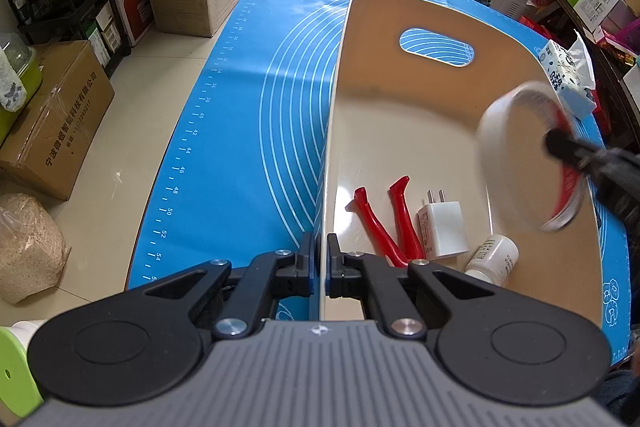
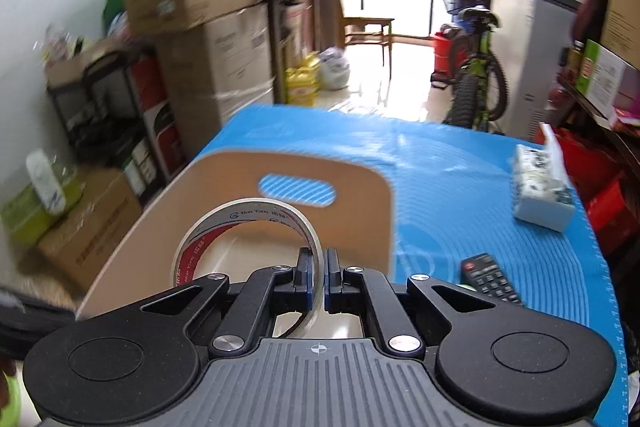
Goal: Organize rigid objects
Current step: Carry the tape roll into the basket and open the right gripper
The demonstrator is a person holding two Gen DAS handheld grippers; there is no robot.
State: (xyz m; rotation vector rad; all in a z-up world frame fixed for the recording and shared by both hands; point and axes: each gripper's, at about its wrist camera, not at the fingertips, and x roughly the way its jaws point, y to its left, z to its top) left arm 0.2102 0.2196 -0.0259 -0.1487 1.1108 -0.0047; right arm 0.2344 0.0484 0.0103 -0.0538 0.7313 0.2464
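The left tool [image 1: 320, 259] is pinching the near left wall of the beige bin [image 1: 400, 99] between its narrow jaws, steadying it on the blue mat [image 1: 240, 107] that covers the desk. The right tool [image 2: 318, 283] is clamped on the band of a roll of clear tape [image 2: 248, 223], with one finger inside the ring and one outside, and is carrying it above the bin's right side; in the left wrist view the roll [image 1: 528, 155] is showing blurred over the right rim.

Already lying in the bin's near end are the red-handled pliers [image 1: 384, 223], a white charger [image 1: 442, 227] and a small white bottle [image 1: 494, 259]. A black remote [image 2: 490, 279] and a tissue pack [image 2: 540, 191] are sitting outside the bin on the mat.

To do this step well, I judge the roll should be brought over the bare middle of the bin floor, clear of the charger's prongs and the bottle, and lowered close to the floor before the jaws are parted, since a ring dropped on its edge is likely to roll or bounce. The left tool's hold on the wall is worth keeping so the light bin is not nudged or tipped
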